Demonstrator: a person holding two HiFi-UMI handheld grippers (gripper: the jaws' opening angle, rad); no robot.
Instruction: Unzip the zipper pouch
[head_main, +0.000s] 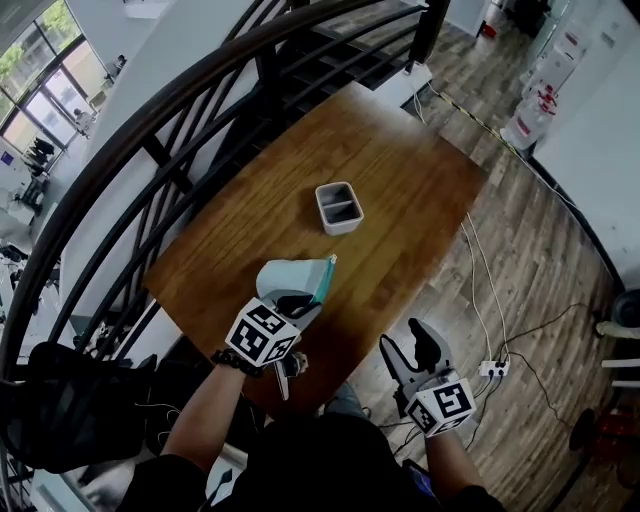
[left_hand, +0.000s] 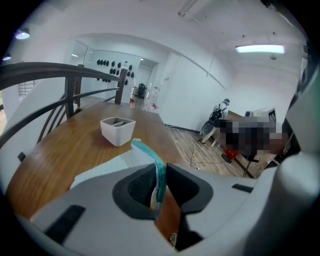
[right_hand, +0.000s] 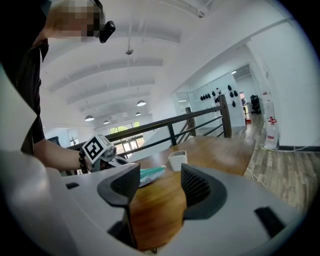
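Head view: looking steeply down on a wooden table (head_main: 400, 180) that is standing beside a dark curved railing (head_main: 200, 100).
Zipper pouch (head_main: 290, 278): pale body with a teal zipper edge, lying at the near end of the table, on the person's side of the container. I cannot tell whether it is resting fully on the wood.
Left gripper (left_hand: 159, 186): pinching the pouch by its teal edge. The left gripper view is showing the strip running between the two nearly closed jaws.
Right gripper (right_hand: 159, 187): jaws standing spread, gripping nothing, hovering off the table's near edge, well apart from the pouch.
Container (head_main: 338, 207): grey two-compartment tub, sitting mid-table, beyond the pouch and apart from it.
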